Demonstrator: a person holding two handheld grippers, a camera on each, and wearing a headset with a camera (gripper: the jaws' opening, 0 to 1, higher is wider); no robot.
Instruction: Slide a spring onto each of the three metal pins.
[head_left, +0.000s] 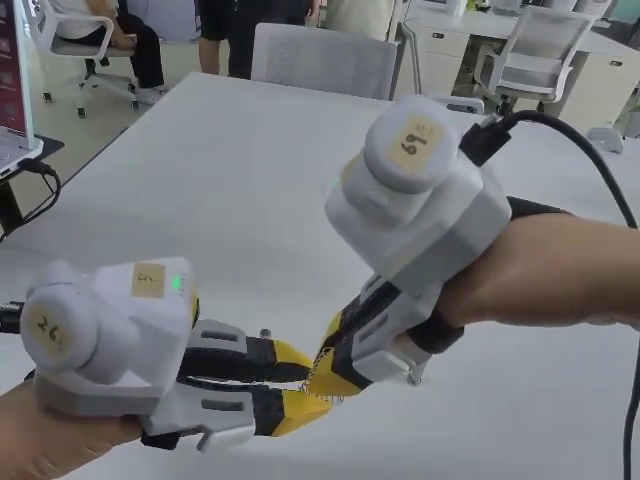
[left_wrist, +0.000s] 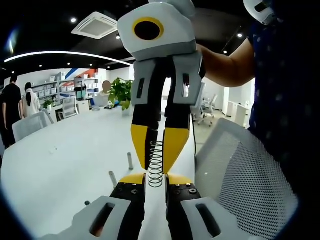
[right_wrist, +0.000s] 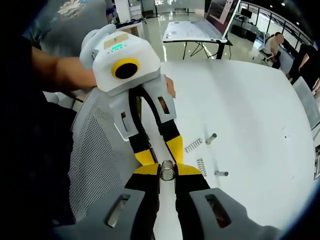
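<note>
The right hand-held gripper (right_wrist: 168, 169) is closed on a spring (left_wrist: 156, 161). In the left gripper view the spring stands between its two yellow fingertips (left_wrist: 176, 142) and runs along them. In the right gripper view the same spring is seen from its end, pressed between this gripper's own tips.

The left hand-held gripper (left_wrist: 156, 180) meets it tip to tip. Its jaws leave only a narrow gap, and the lower end of the spring sits in this gap. I cannot tell if the jaws really press on it. In the head view the two grippers come together low over the near edge of the white table (head_left: 250, 180).

Three metal pins stand upright on the table to one side of the grippers: one (left_wrist: 130, 161) is nearest to the spring, the second (left_wrist: 113, 178) and the third (left_wrist: 87, 203) follow in a row. All three are bare. Two more springs (right_wrist: 193, 145) (right_wrist: 201, 166) lie flat on the table near the pins. A grey mesh chair (left_wrist: 240, 175) is just beside the table edge.
</note>
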